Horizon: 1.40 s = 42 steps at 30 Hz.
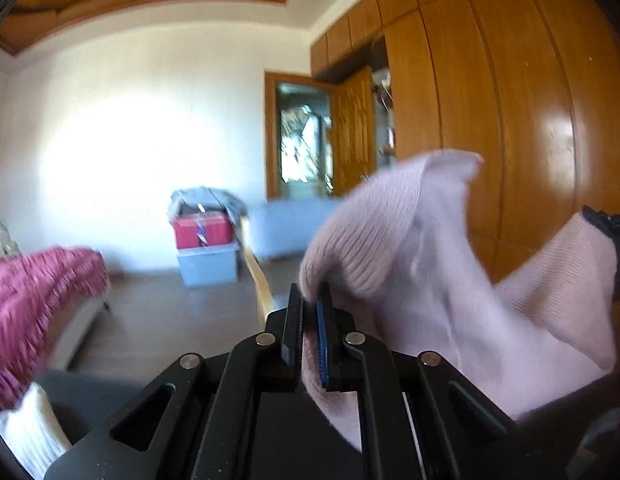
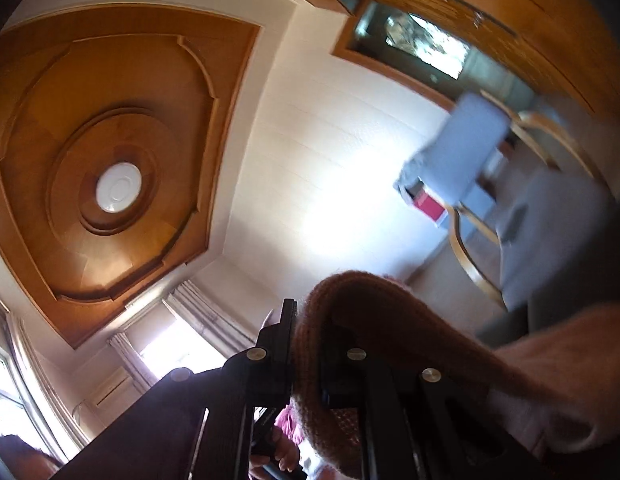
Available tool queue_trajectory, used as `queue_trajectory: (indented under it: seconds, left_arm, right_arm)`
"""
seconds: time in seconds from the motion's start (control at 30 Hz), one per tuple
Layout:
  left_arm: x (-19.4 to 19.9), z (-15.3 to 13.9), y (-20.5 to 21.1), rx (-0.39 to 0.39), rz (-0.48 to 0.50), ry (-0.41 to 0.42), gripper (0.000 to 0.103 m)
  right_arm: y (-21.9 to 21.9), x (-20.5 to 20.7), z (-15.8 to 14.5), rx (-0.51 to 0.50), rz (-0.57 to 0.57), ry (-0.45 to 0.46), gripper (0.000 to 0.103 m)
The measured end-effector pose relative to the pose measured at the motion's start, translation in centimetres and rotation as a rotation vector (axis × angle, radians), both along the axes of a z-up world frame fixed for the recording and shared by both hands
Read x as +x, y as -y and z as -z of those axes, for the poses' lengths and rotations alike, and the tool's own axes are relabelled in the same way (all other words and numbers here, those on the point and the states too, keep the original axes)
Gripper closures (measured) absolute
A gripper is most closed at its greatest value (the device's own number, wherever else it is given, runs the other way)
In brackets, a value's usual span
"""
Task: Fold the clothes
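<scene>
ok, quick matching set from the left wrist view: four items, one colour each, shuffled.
Items:
1. knit garment in the left gripper
2. bedspread
3. wardrobe
4. lower storage box

Colours:
A. orange-brown wood
B. pale blue-grey
C. pale pink
D. deep pink

Pairs: 1-C, 2-D, 3-A, 4-B

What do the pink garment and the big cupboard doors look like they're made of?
Pink garment: soft knit, probably wool or acrylic; ribbed stitch rows show, matte and faintly fuzzy. Cupboard doors: wood or wood veneer, glossy varnish; a bright sheen spot shows.
</scene>
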<state>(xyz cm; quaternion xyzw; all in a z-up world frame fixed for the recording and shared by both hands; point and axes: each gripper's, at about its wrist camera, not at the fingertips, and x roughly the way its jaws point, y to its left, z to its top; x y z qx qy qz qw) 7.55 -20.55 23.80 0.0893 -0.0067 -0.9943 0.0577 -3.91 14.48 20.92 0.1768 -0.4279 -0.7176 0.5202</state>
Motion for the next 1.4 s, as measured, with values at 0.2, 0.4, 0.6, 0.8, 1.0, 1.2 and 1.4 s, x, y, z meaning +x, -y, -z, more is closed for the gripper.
queue_trajectory:
  seconds: [0.2,0.4,0.6,0.8,1.0,1.2,1.4]
  left_arm:
    - [2.6,-6.1,1.2,-0.002,-0.051,-0.151,0.103]
    - [0.7,-1.1,0.3,-0.01,-0.006,-0.027,0.103]
    - [-3.2,13.1,-2.5,-0.023,0.091,0.317,0.093]
    - [-5.8,26.3,-5.0,0.06,0.136,0.672,0.087]
    - [-3.0,28.2,-5.0,0.177,0.198,0.688,0.05]
    - [-2.6,30.3,-5.5,0.281,0.148,0.803,0.031]
    - [-1.6,30.2,-5.6,0.29,0.07,0.78,0.03]
  right_arm:
    - [-2.0,0.0,-4.0,-0.049,0.07,-0.035,0.095]
    - [-1.5,1.3,-3.6,0.004,0.07,-0.072,0.095]
    - [-1.8,1.8,4.0,0.125,0.127,0.066,0.095]
    - [-6.2,1.3,15.1,0.333,0.314,0.359,0.075]
    - [-7.5,7.4,19.6,0.574,0.309,0.292,0.066]
    - [-5.5,9.2,21.4,0.541,0.202,0.286,0.052]
    - [-2.4,7.4,23.1,0.658,0.188,0.351,0.051]
